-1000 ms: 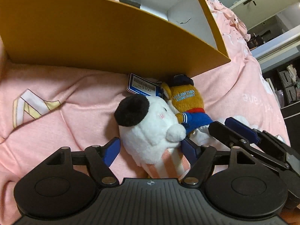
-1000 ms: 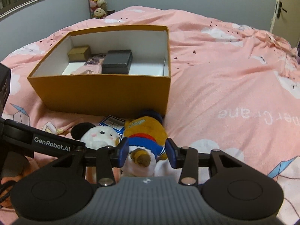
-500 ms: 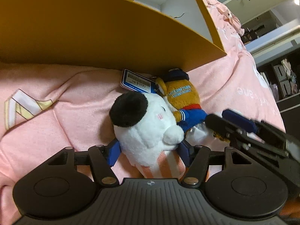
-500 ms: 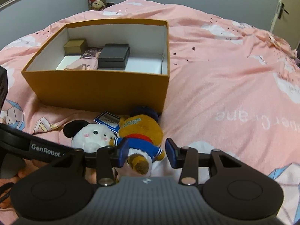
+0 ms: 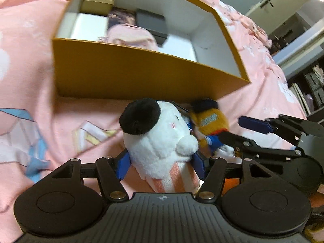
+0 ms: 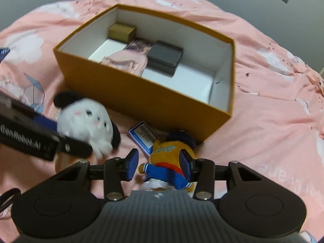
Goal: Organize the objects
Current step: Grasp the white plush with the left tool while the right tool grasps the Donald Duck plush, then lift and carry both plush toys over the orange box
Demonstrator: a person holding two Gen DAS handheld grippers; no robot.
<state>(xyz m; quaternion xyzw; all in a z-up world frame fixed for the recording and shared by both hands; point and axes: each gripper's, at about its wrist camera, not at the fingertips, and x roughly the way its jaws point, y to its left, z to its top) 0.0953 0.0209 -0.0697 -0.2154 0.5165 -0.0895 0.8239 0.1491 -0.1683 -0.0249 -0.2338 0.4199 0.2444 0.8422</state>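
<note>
The left gripper [image 5: 161,163] pinches the white plush toy with black ears and a pink-striped body [image 5: 160,139], its blue pads pressed into both sides of the toy's lower half. The right gripper [image 6: 158,166] stands spread around the orange plush toy in a blue sailor outfit and dark cap [image 6: 169,162]; its right pad touches the toy's side, while the left pad stands apart from it. Both toys lie on the pink printed bedspread [image 6: 273,111], just beside each other, right in front of the orange cardboard box with a white inside [image 5: 141,75]. The box's near wall stands between the toys and its interior. A blue-and-white price tag [image 6: 142,136] lies between the orange toy and the box. Inside the box sit a small gold box [image 6: 121,32], a flat dark grey box [image 6: 165,56], a pink cloth item [image 6: 125,61] and a printed card [image 6: 140,45].
</note>
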